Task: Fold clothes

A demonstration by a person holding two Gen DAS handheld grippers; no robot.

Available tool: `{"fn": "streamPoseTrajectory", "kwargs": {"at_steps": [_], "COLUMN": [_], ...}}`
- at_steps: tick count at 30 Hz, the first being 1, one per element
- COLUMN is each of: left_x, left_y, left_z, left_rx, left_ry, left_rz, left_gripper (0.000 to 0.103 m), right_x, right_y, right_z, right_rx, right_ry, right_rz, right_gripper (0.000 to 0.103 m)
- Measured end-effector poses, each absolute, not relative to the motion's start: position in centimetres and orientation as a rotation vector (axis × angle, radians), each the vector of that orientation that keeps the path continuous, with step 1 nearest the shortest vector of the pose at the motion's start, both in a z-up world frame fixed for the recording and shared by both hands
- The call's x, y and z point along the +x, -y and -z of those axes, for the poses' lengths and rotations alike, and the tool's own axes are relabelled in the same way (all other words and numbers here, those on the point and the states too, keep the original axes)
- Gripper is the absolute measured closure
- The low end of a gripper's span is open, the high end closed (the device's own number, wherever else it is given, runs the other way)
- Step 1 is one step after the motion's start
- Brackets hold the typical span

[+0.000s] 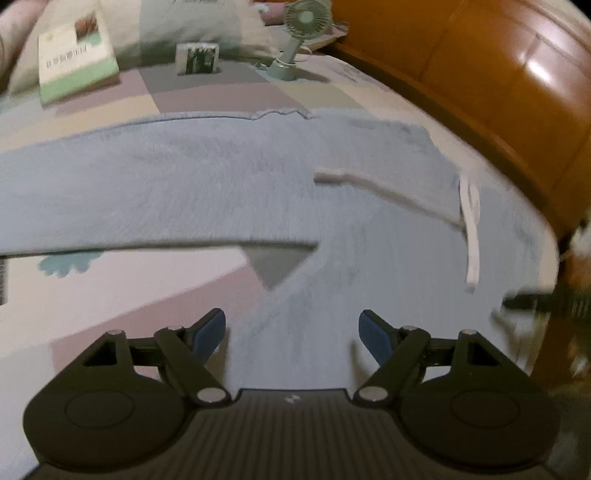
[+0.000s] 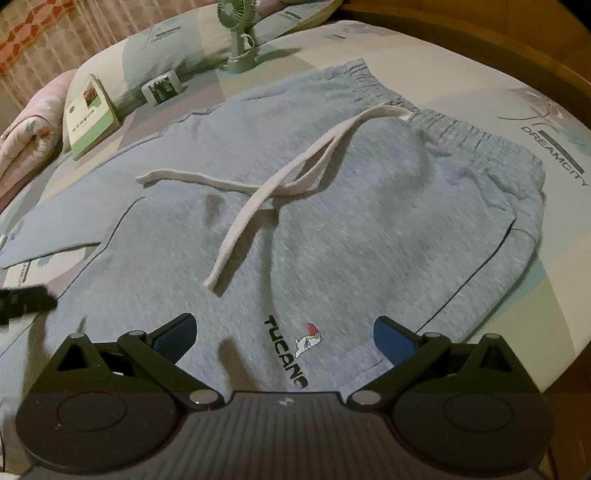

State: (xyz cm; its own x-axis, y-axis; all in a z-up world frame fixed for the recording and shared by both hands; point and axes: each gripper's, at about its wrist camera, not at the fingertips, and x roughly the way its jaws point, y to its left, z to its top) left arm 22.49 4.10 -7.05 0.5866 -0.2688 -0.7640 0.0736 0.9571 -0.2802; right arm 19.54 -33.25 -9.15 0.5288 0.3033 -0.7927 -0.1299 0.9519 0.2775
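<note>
- Sweatpants (image 2: pixel 332 229), light blue-grey fleece, lying spread flat on the bed (image 2: pixel 546 122), directly under both tools.
- Left tool (image 1: pixel 291 332) hanging over the fabric with jaws standing wide, blue pads (image 1: pixel 210 332) clear of the cloth, nothing between them.
- Right tool (image 2: pixel 284 334) likewise gaping wide above the pants, nothing gripped; the black "TUCANO" print (image 2: pixel 286 350) with its small bird logo showing between the fingers.
- White drawstring (image 2: pixel 266 184) trailing loose across the front, its two tails crossing near the middle of the garment.
- Elastic waistband (image 2: pixel 443 118) sitting at the far right side of the right wrist view.
- One pant leg (image 1: pixel 147 192) stretching across the left wrist view, a patch of patterned bedsheet showing beneath its near edge.
- Beyond the pants: a green-edged book (image 2: pixel 92 118), a small printed box (image 2: pixel 162 86) and a green desk fan (image 2: pixel 236 26) resting on the bedding.
- Wooden bed frame (image 1: pixel 498 74) running along the right of the left wrist view.
</note>
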Motion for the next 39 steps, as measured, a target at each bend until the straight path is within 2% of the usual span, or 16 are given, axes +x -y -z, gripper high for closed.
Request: {"fn": "streamPoseTrajectory", "kwargs": {"at_steps": [7,9,13,22,26,31,36,39], "left_x": [28.7,29.5,31.3,34.5,34.9,37.1,39.2,39.4], "left_y": [-6.4,-6.5,-5.9,-4.6,-3.1,-3.3,-4.4,-4.0], "left_z": [9.5,9.9,10.4,12.1,12.3,12.3,10.0,10.3], "left_rx": [-0.470,-0.510,-0.575,-0.786,-0.788,-0.917,-0.922,-0.945], "left_ry": [-1.050,-1.053,-1.036,-0.990,-1.021,-1.055,-0.925,-0.930], "left_rz": [0.279,0.313,0.375,0.468,0.543,0.592,0.592,0.591], "left_gripper": [0.023,0.014,0.013,0.012,0.012,0.012,0.013,0.012], "right_x": [19.7,19.6,19.7,20.0,20.1,20.4,20.6,21.0], "right_y": [33.1,33.0,33.0,32.7,32.4,31.2,29.1,27.8], "right_z": [9.4,9.3,9.3,9.2,9.2,8.3,7.1,6.8], "right_rx": [0.203,0.193,0.190,0.191,0.184,0.125,0.040,0.014], "right_ry": [-0.969,-0.972,-0.975,-0.981,-0.986,-0.974,-0.941,-0.933], "right_rz": [-0.245,-0.241,-0.232,-0.220,-0.219,-0.248,-0.304,-0.349], "right_gripper": [0.000,0.000,0.000,0.000,0.000,0.000,0.000,0.000]}}
